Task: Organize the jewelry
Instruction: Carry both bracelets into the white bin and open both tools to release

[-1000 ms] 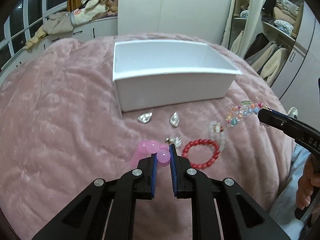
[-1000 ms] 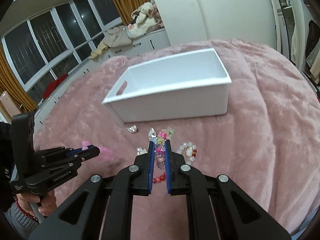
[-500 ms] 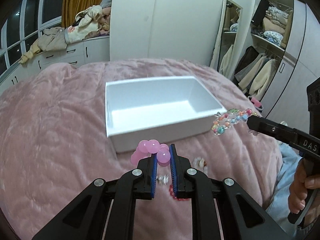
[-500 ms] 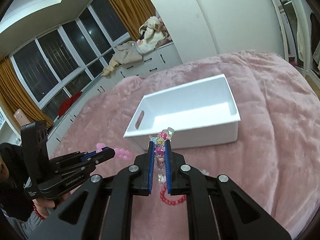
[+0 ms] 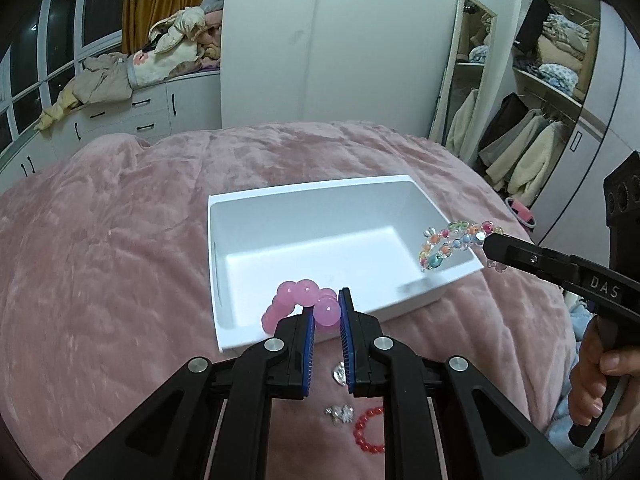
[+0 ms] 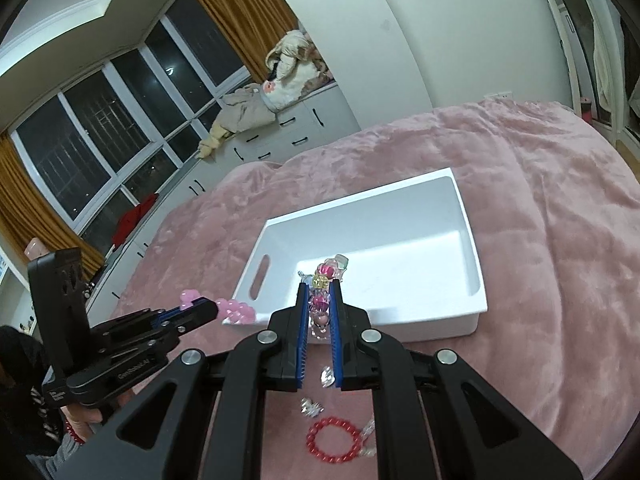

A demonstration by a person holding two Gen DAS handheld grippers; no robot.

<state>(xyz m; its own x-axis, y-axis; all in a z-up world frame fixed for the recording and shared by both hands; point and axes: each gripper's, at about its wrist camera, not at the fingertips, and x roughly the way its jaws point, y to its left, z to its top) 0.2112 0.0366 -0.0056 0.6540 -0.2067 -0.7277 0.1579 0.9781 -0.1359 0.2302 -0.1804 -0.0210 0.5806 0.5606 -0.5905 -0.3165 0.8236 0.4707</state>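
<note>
Lettering reading "DAS" shows in white on the side of my right gripper (image 5: 490, 246) where it enters the left wrist view from the right; the mark on my left gripper (image 6: 208, 312) is too blurred to read in the right wrist view. That left gripper (image 5: 326, 312) is clamped on a pink bead bracelet (image 5: 298, 306), held above the near left corner of the white storage box (image 5: 248, 200). My right gripper (image 6: 319, 300) is clenched on a multicolored bead bracelet (image 6: 322, 276), which hangs over the box's right end. The box (image 6: 478, 280) sits on the pink plush blanket (image 6: 560, 220), has a slot handle in its left wall, and its floor looks bare. On the blanket nearer to me than the box lie a red bead bracelet (image 6: 334, 440), a small silver charm (image 6: 311, 407) and a clear crystal piece (image 5: 340, 372).
</note>
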